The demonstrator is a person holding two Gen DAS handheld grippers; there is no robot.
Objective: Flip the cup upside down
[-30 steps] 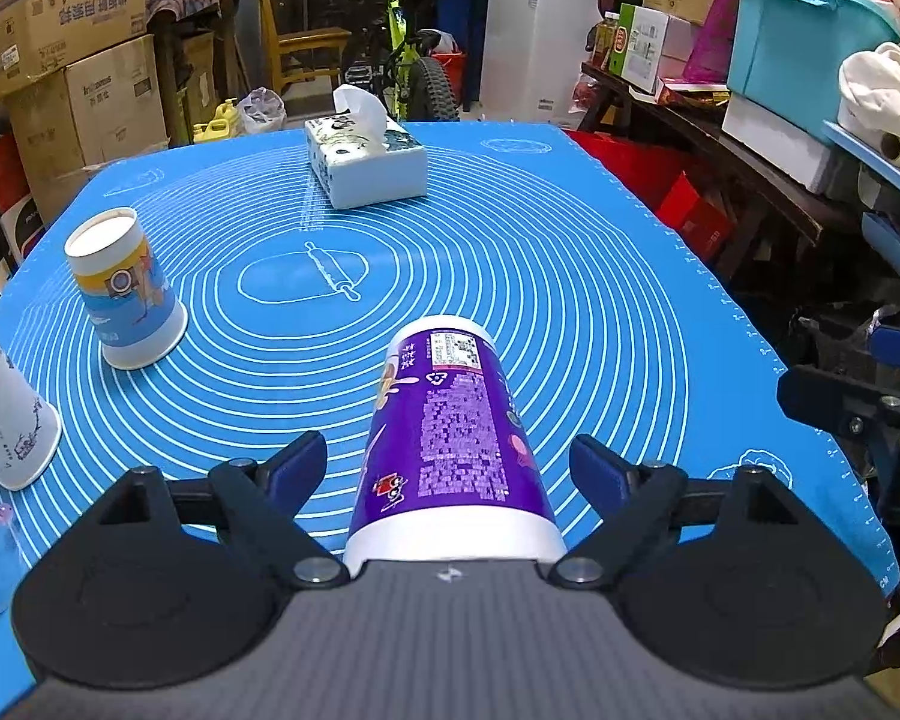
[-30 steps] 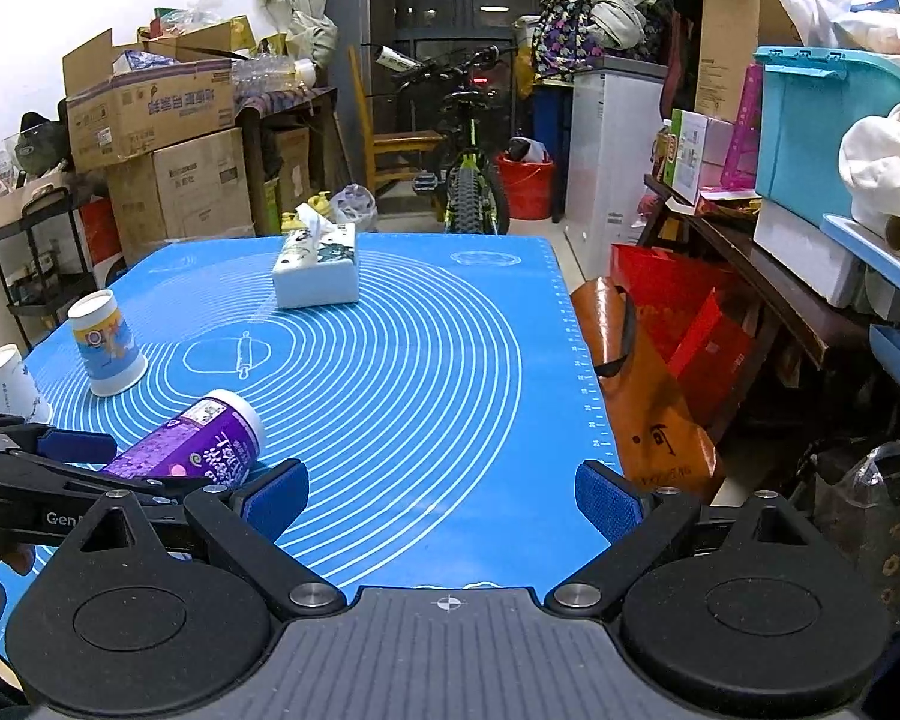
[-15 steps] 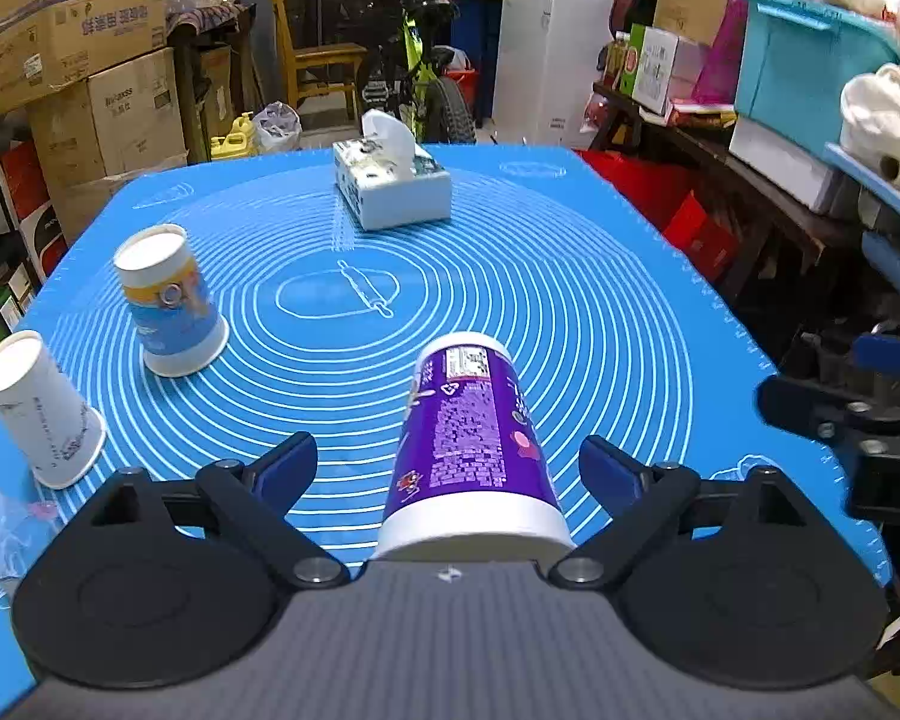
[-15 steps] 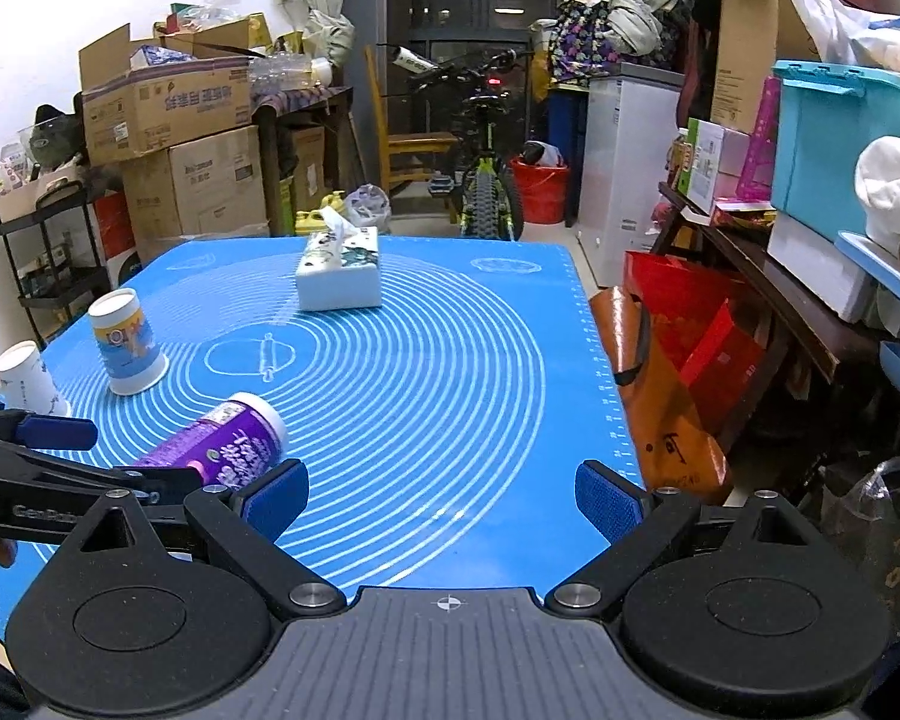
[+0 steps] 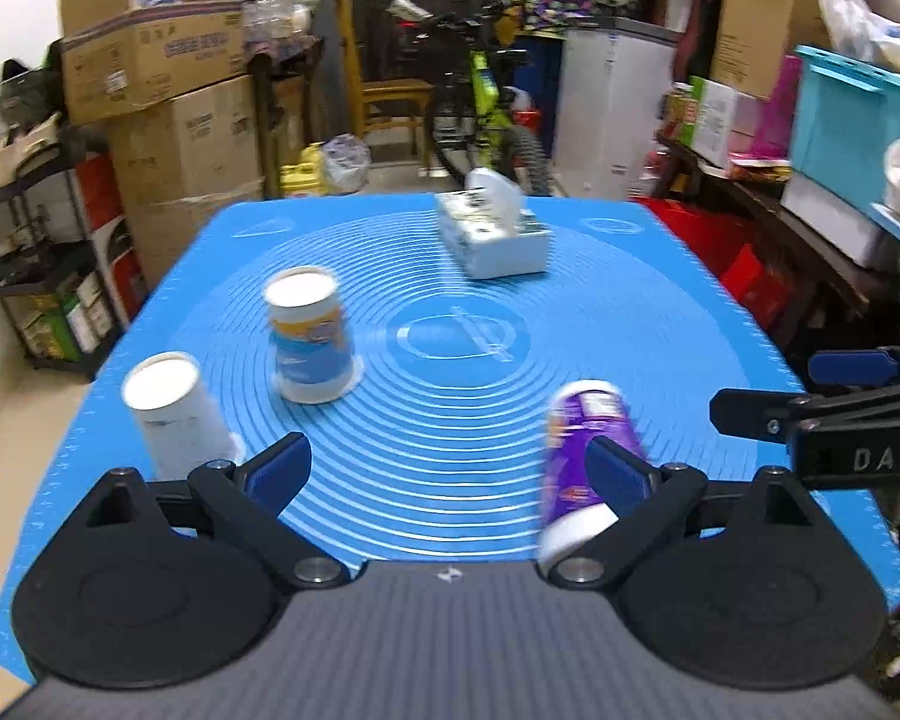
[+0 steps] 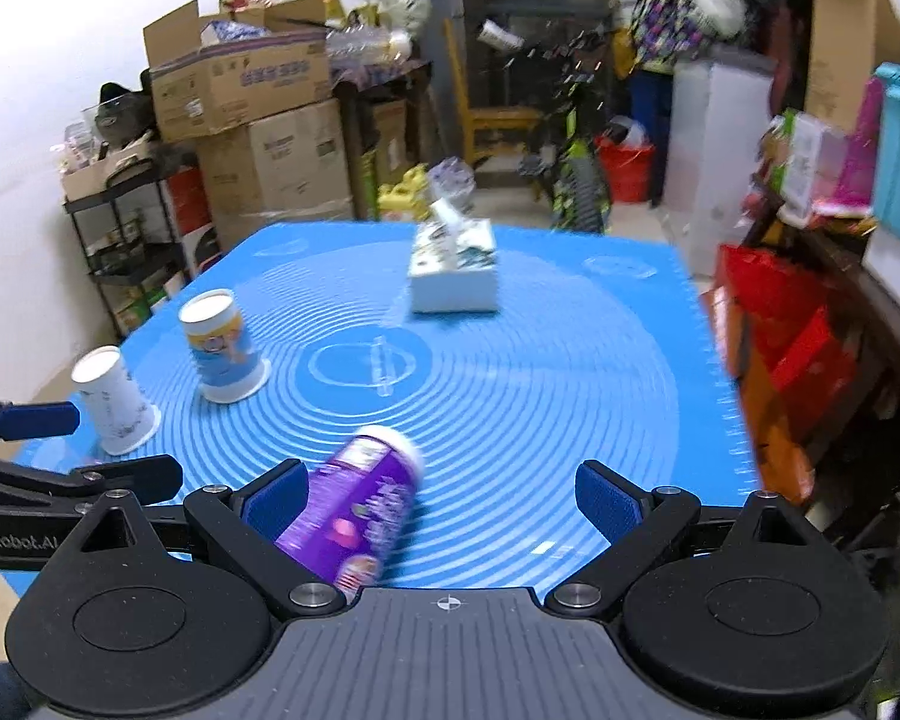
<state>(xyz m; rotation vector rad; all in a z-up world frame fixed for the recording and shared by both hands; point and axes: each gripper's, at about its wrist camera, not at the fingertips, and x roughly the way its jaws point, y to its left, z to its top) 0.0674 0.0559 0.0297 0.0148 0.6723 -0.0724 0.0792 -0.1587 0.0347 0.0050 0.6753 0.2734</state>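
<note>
Since a second earlier: left hand-held gripper (image 5: pixel 447 465) had swung leftward, so the purple cup (image 5: pixel 588 450), formerly centred between its fingers, now lay behind the right-hand finger; right hand-held gripper (image 6: pixel 441 495) had come in closer to the cup.

Item 1, purple cup (image 6: pixel 360 510): lying on its side on the blue mat (image 5: pixel 450 420), near the front edge of the worktop, closed base pointing away from the cameras, white rim toward them. Not gripped.

Item 2, left hand-held gripper: fingers spread wide, holding nothing.

Item 3, right hand-held gripper: fingers spread wide, holding nothing; cup just inside its left-hand finger, contact uncertain owing to blur.

Item 4, blue-and-yellow cup (image 5: pixel 309 342) and white cup (image 5: pixel 171 414): both standing mouth-down on the mat, left of centre, apparently already inverted.

Item 5, tissue box (image 5: pixel 495 237): far side of mat, well apart.

Step in hand, as judged: hand-over of the approach, the right gripper lining up on the fallen purple cup while the left drew aside.

Next move, as judged: centre the cup body between the right fingers, close gently on the thin wall, lift, tilt the rim downward, and set it mouth-down on the mat.
</note>
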